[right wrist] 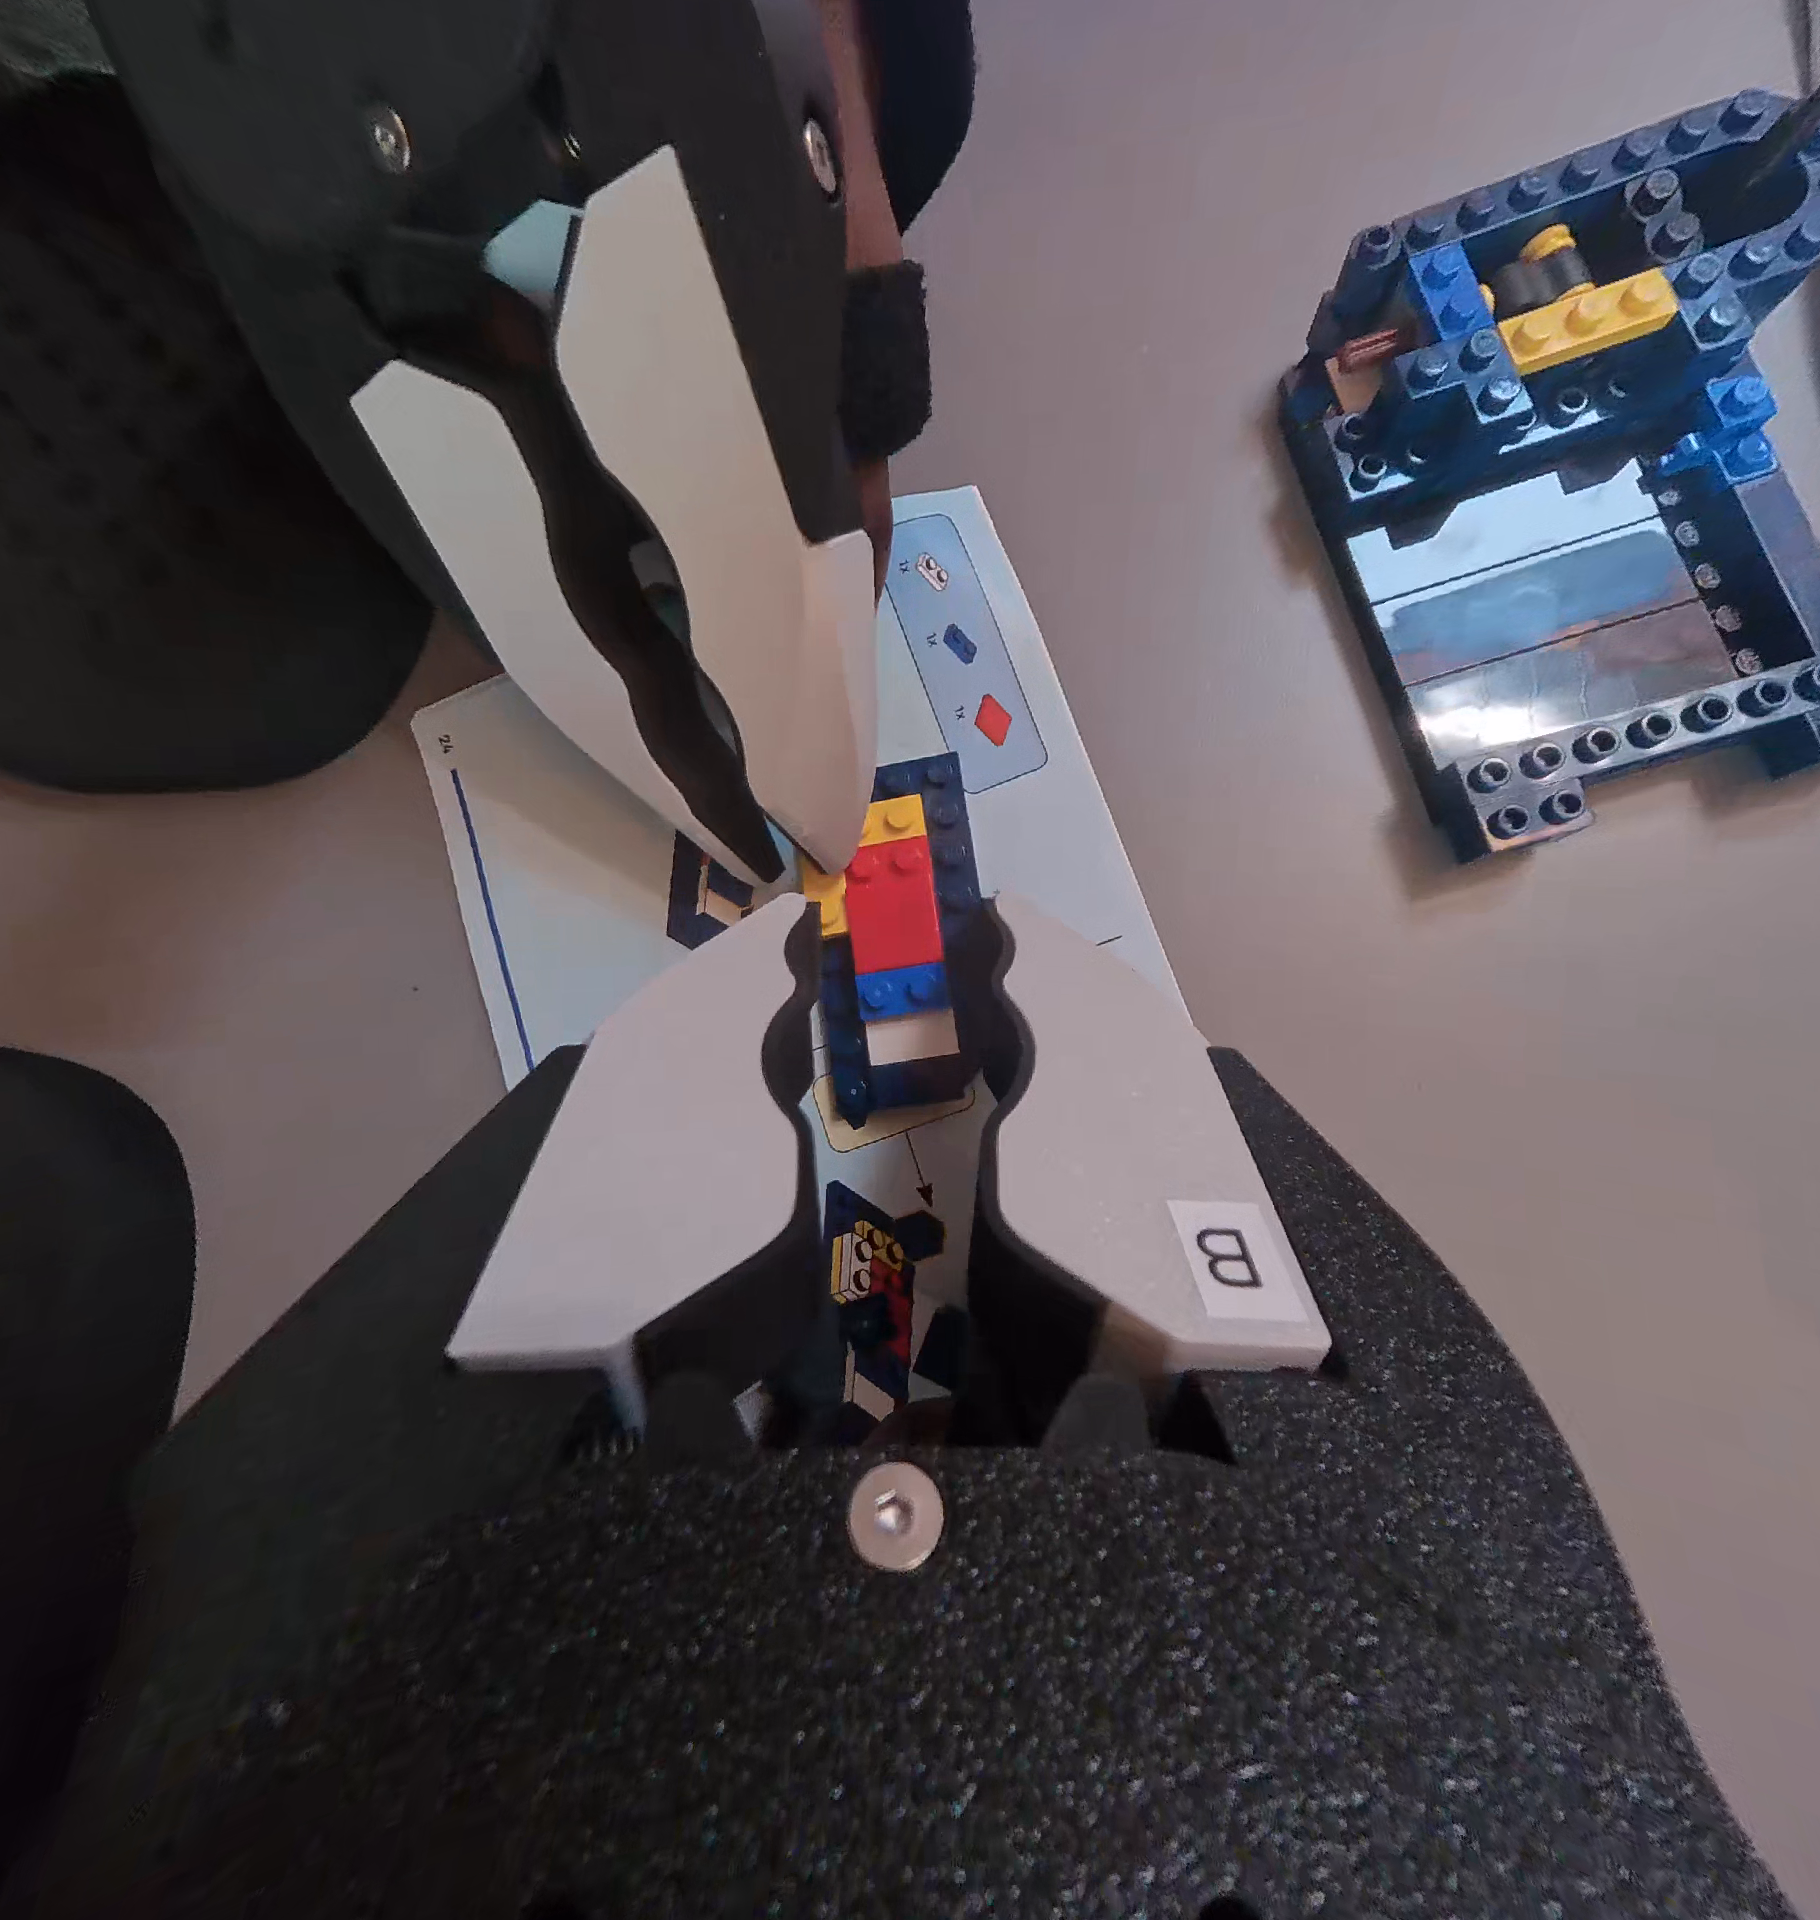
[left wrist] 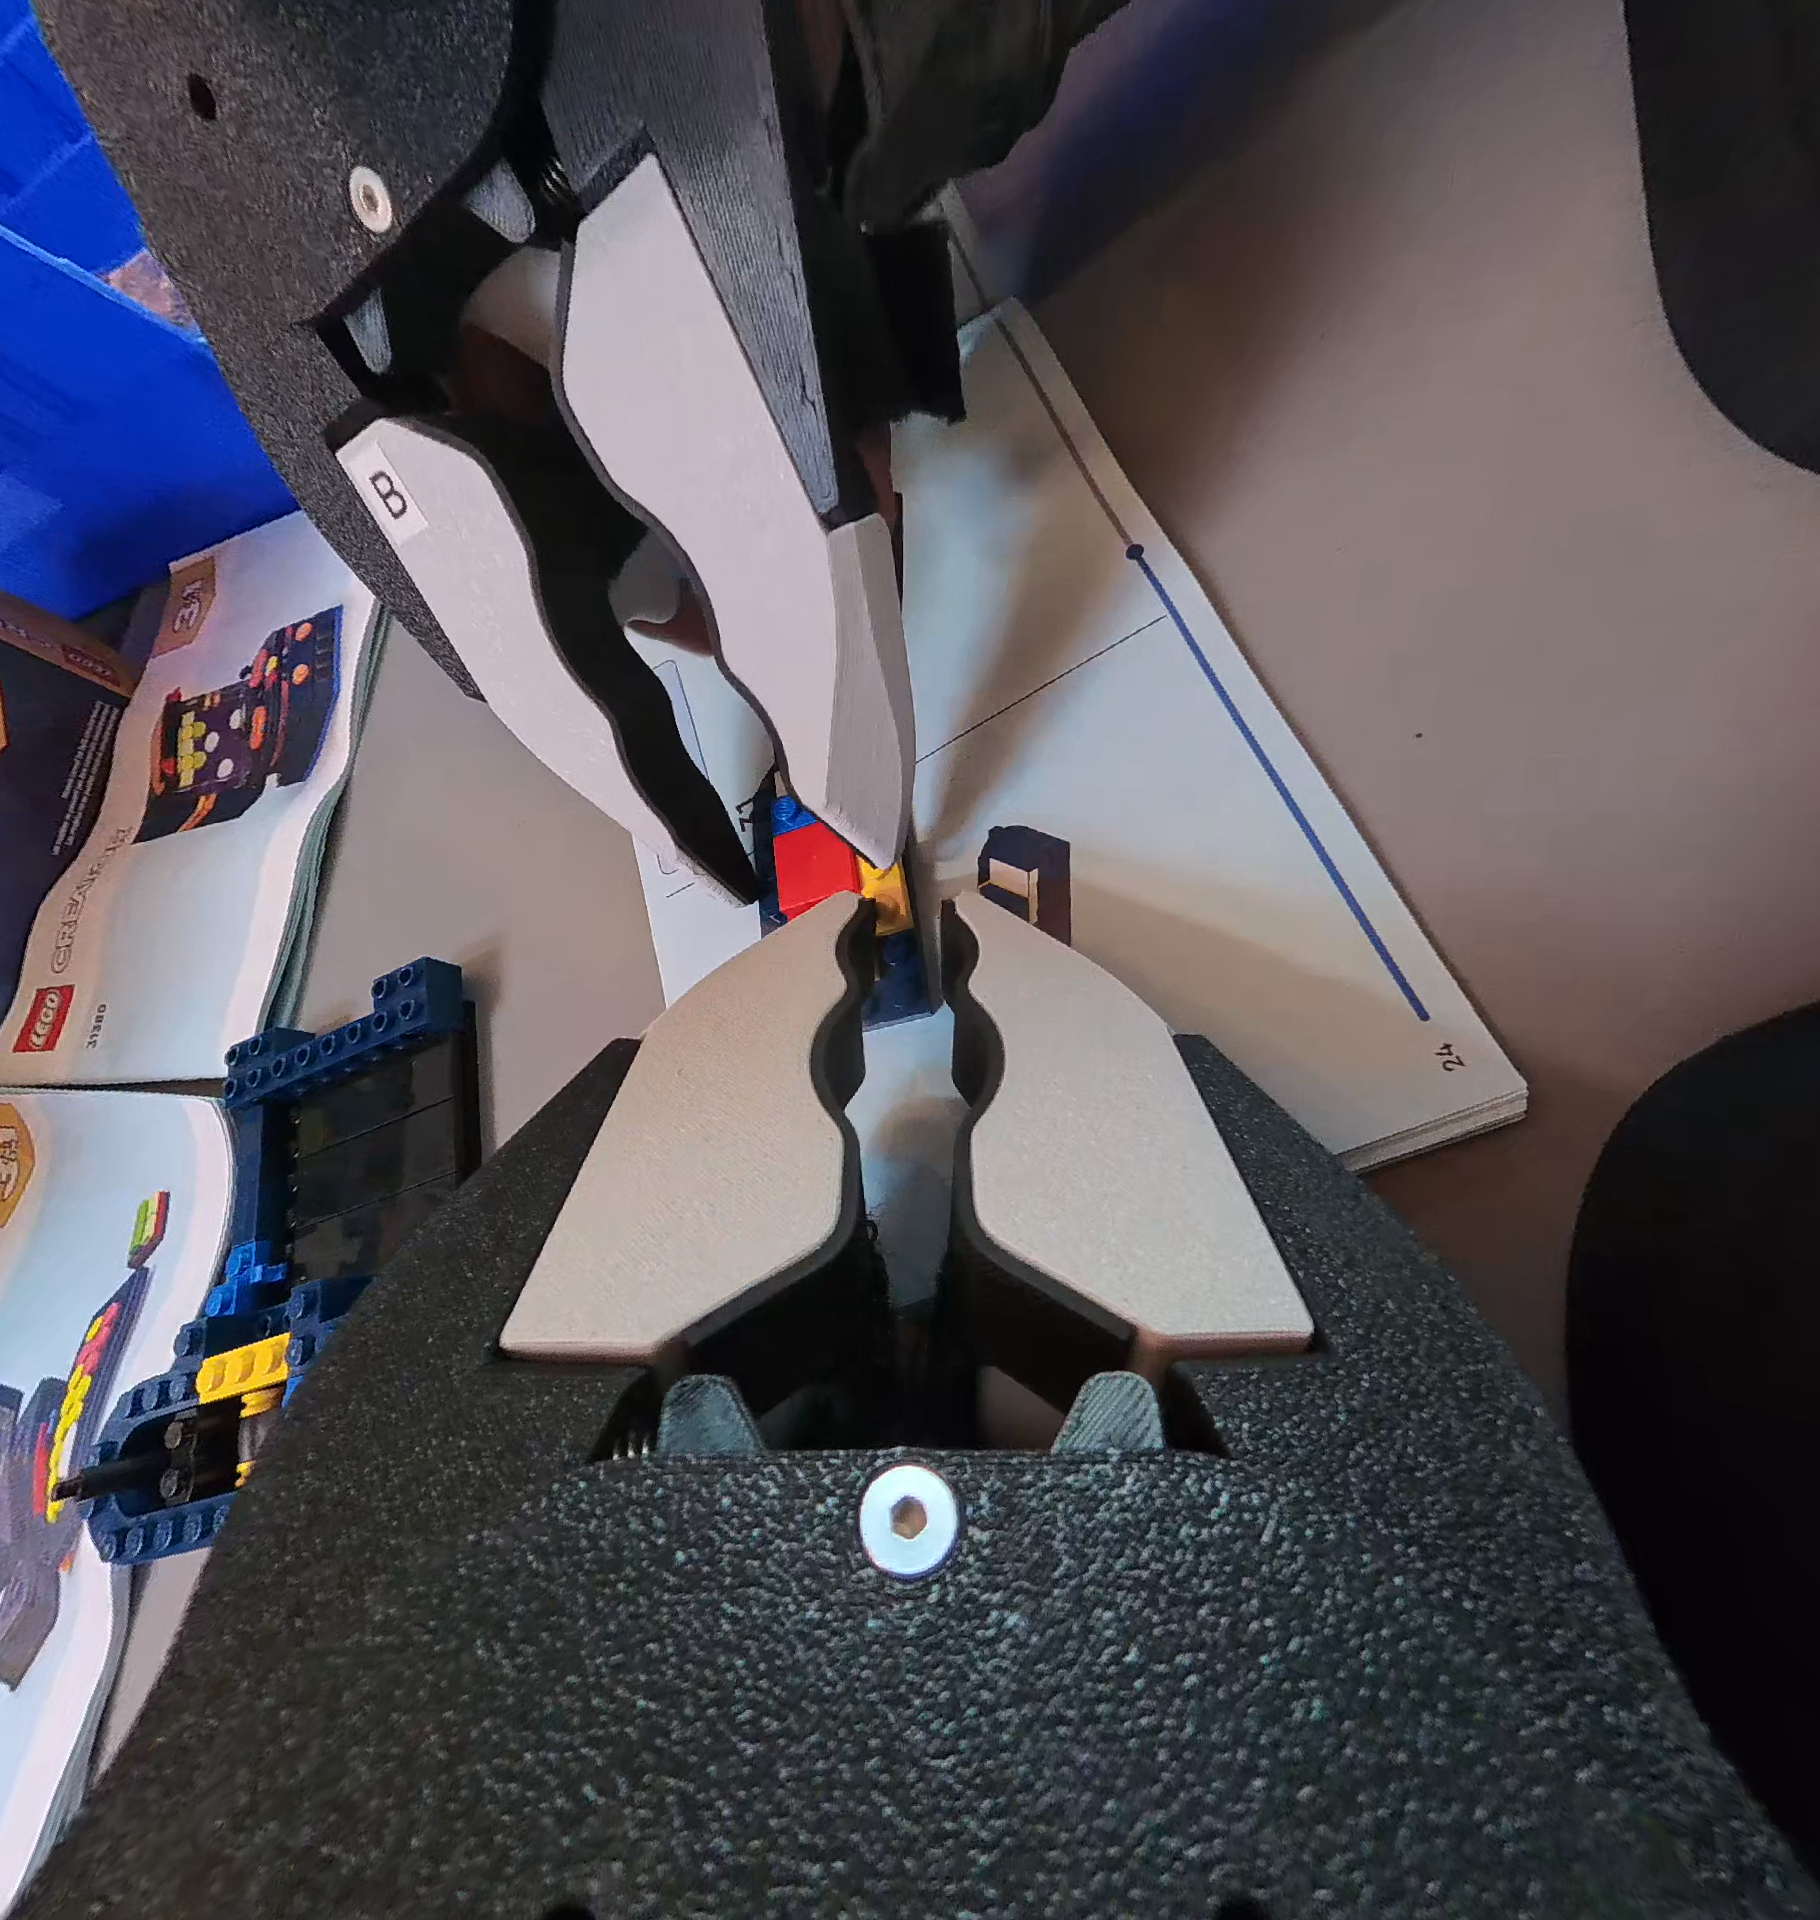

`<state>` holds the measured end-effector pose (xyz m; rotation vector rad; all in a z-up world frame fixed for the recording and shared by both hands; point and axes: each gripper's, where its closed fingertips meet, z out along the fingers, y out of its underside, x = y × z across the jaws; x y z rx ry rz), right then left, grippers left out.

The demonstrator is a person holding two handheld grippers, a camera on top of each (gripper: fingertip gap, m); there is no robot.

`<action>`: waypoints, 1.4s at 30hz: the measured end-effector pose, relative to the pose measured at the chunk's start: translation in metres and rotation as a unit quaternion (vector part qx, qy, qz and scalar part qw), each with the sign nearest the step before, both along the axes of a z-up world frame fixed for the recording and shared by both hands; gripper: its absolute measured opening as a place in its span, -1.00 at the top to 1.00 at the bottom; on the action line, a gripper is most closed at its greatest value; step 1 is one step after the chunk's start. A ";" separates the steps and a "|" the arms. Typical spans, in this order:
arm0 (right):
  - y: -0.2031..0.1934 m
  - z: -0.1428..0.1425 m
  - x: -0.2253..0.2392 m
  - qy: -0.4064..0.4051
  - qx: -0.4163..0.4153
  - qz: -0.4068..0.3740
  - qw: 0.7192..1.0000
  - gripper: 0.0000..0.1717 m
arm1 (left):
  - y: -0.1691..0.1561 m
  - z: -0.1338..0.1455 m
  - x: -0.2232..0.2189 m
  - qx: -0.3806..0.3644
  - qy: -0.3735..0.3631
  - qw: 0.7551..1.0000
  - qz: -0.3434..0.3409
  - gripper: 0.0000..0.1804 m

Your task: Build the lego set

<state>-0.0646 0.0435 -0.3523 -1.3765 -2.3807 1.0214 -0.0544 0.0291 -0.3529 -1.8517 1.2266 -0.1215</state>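
A small brick assembly (right wrist: pixel 901 935) (a dark blue plate carrying yellow, red, blue and white pieces) lies on an open instruction booklet (right wrist: pixel 1072 883) near the middle of the desk (right wrist: pixel 1301 1143). Much of it is covered: the right wrist view hides its near end behind the right tool's own fingers, and the left wrist view shows only a sliver of red and yellow.

The right tool (right wrist: pixel 901 914) stands partly open, its fingers straddling the assembly along its long sides; whether the pads press on the plate cannot be made out. The left tool (left wrist: pixel 906 914) is narrowly parted, its tips at the yellow corner (left wrist: pixel 885 888) of the assembly, and whether they pinch it cannot be told. From the opposite side, one fingertip (right wrist: pixel 833 842) of the left tool rests on that yellow piece.

Farther out, a larger dark blue brick frame (right wrist: pixel 1571 468) with glossy panels sits toward the desk's far right, well apart. Two more booklets (left wrist: pixel 158 790) and a blue bin (left wrist: pixel 54 364) lie at the left, cut off by the frame.
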 end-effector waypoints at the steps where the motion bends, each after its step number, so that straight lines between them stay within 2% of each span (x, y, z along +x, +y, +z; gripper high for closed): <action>1: 0.000 0.000 0.000 -0.006 -0.001 -0.003 1.000 0.66 | 0.001 0.000 0.000 0.002 0.002 1.000 0.002 0.88; 6: 0.000 -0.002 0.001 -0.060 0.003 -0.021 0.998 0.65 | 0.001 0.000 -0.001 0.006 0.005 1.000 0.004 0.90; 10: 0.000 -0.003 0.002 -0.100 0.068 -0.014 0.993 0.65 | 0.002 0.000 -0.001 0.008 0.006 1.000 0.006 0.92; 13: 0.000 -0.003 0.001 -0.096 0.077 -0.011 0.992 0.65 | 0.002 0.000 -0.001 0.008 0.007 1.000 0.006 0.92; 16: 0.001 -0.001 0.001 -0.052 0.031 0.011 0.998 0.66 | 0.002 0.000 -0.001 0.009 0.007 1.000 0.007 0.93; 19: 0.006 0.006 -0.004 -0.043 -0.055 -0.040 0.997 0.70 | 0.002 0.000 -0.001 0.011 0.008 1.000 0.008 0.93; 20: 0.004 0.005 -0.001 -0.046 -0.055 -0.036 0.997 0.68 | 0.002 0.000 -0.001 0.011 0.008 1.000 0.008 0.93; 23: 0.005 -0.001 0.000 -0.043 0.009 -0.028 0.999 0.65 | 0.002 0.000 -0.001 0.010 0.008 1.000 0.008 0.93; 28: 0.002 -0.003 0.003 -0.059 0.053 -0.014 0.997 0.64 | 0.002 0.000 -0.001 0.018 0.019 1.000 0.009 0.93; 37: 0.002 -0.004 0.003 -0.151 0.098 -0.009 0.984 0.64 | 0.002 0.000 -0.002 0.022 0.026 0.999 0.006 0.93; 42: 0.002 -0.003 0.003 -0.146 0.100 -0.002 0.984 0.64 | -0.001 0.001 -0.001 -0.006 -0.003 1.000 -0.009 0.86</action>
